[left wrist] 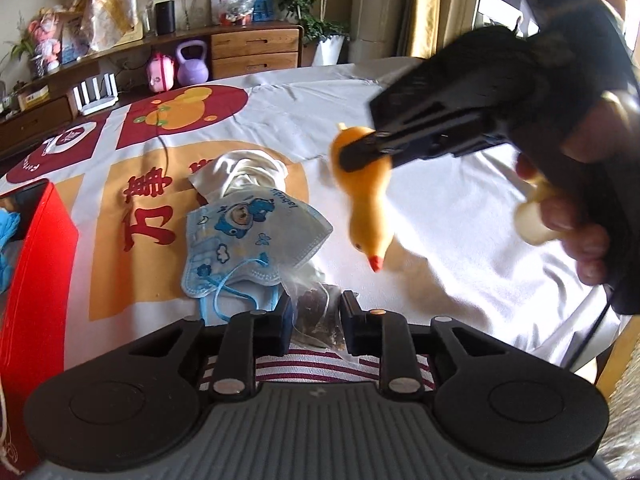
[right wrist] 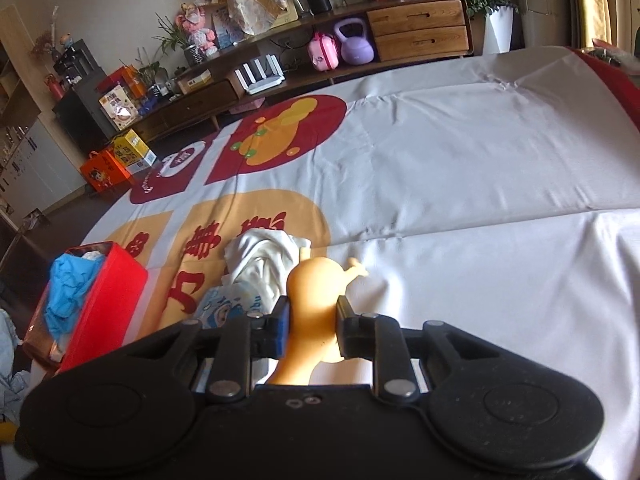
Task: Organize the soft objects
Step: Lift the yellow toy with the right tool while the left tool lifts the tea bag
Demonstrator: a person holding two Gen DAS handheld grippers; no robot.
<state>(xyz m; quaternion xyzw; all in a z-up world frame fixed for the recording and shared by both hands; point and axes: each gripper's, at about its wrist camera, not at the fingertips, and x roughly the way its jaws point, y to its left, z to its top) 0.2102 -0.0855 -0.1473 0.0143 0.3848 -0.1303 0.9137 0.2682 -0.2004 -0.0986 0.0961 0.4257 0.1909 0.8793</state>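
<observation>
Right gripper is clamped on a yellow rubber duck, pads squeezing its body from both sides, jaws narrow. In the left wrist view the same right gripper comes in from the right, held by a hand, and the duck hangs off the table, head and red beak pointing down, above the white cloth.

Left gripper sits low at the near edge, jaws narrow, with a small clear bag of dark bits between the fingers. Cannot tell if the pads actually press on it.

A blue cartoon face mask lies just far-left of that bag, touching it, ear loops trailing near. A crumpled white cloth piece lies just beyond the mask, partly under it. In the right wrist view both sit left of the duck: white piece, mask.

A red box stands at the left table edge, open, with blue fabric bunched inside. Same box fills the left side of the left view.
</observation>
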